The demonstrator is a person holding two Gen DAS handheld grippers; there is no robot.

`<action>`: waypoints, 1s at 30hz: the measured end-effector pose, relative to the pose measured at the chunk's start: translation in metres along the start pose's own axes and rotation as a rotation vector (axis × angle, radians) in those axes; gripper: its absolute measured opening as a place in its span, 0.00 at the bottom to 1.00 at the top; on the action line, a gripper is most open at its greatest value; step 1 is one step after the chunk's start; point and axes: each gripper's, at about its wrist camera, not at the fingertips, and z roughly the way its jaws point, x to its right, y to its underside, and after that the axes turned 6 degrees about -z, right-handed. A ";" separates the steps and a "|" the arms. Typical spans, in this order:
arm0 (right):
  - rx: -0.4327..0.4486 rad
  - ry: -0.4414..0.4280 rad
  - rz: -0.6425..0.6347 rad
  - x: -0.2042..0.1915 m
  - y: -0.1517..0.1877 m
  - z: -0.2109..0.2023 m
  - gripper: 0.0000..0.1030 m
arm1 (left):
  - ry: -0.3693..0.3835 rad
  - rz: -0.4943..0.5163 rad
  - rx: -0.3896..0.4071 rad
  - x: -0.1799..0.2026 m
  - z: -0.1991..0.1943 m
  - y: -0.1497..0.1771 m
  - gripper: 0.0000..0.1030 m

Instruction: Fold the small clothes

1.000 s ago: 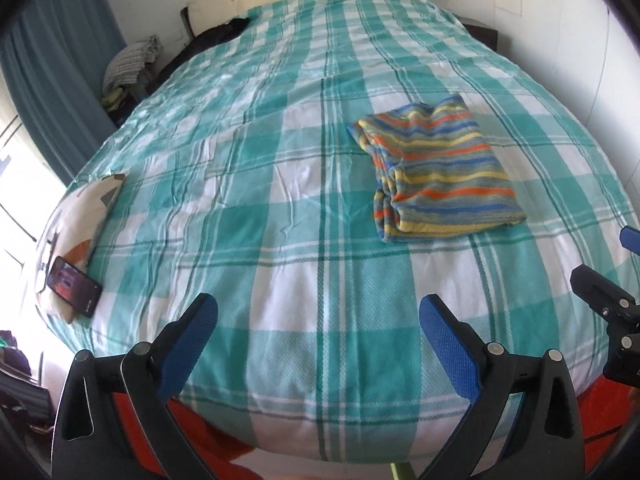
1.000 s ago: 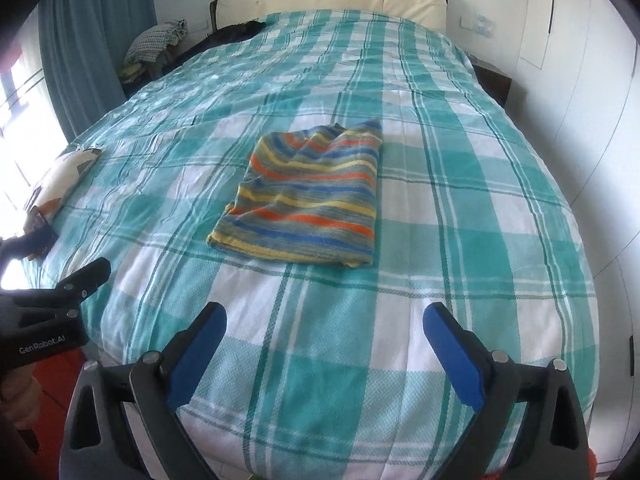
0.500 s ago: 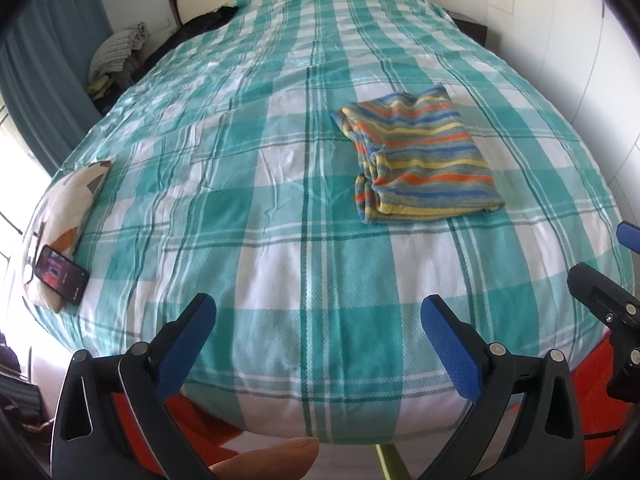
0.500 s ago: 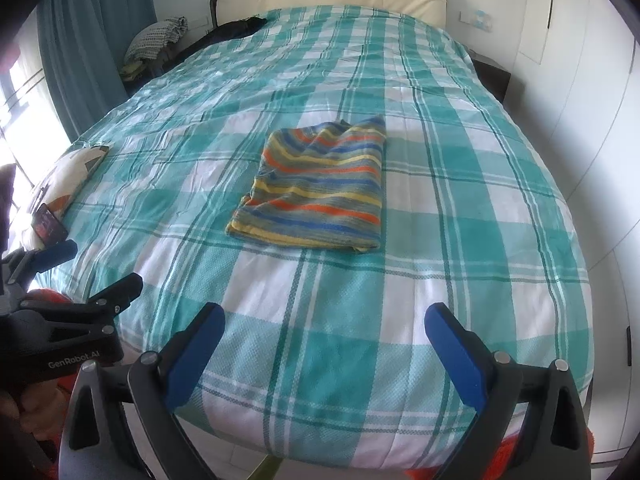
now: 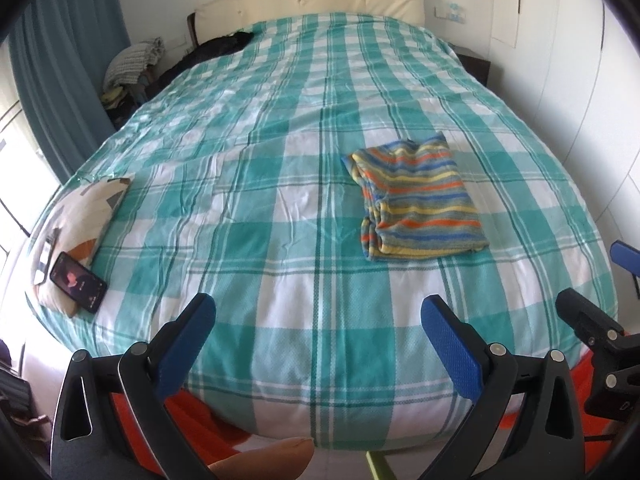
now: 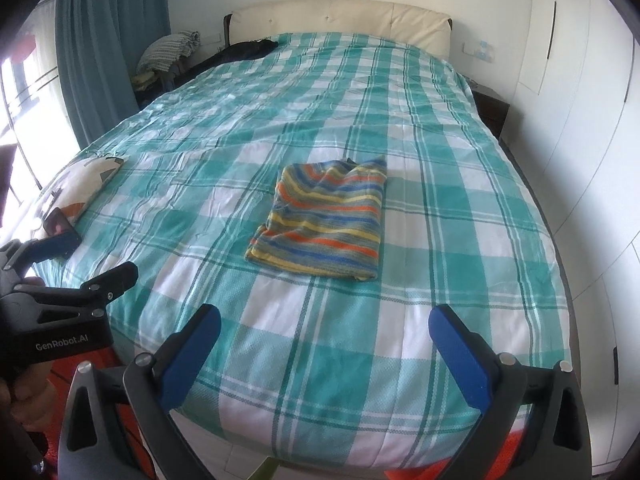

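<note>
At the foot of the bed (image 5: 320,340) I hold both grippers above the near edge of the mattress, clear of the fabric. Left gripper (image 5: 318,316): jaws wide apart, nothing between the blue pads. Right gripper (image 6: 324,328): jaws equally wide, nothing between them. Each gripper appears at the edge of the other's view, so they sit side by side.

Beyond the jaws, the striped garment (image 5: 420,196) lies folded into a rough rectangle on the teal-and-white checked cover, well apart from both grippers. From the left wrist view it lies ahead and to the right; from the right wrist view (image 6: 324,216) it lies nearly straight ahead, slightly left of centre. Its stripes are orange, yellow, blue and grey.

On the left edge of the bed I see a patterned cushion (image 5: 88,208) with a phone (image 5: 78,282) resting on its near end. A cream headboard (image 5: 312,0) closes the far end, with a blue curtain (image 6: 104,40) on the left and white wardrobe doors (image 6: 580,80) on the right.
</note>
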 end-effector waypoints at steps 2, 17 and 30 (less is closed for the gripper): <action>-0.004 -0.003 0.003 0.001 0.001 0.001 1.00 | 0.007 -0.004 0.033 -0.002 -0.004 -0.002 1.00; -0.010 0.072 -0.026 0.002 -0.009 -0.002 1.00 | -0.008 0.027 0.035 0.006 -0.003 -0.002 1.00; -0.043 0.089 -0.006 0.005 -0.001 -0.002 1.00 | 0.003 0.038 -0.008 0.020 0.005 0.001 0.99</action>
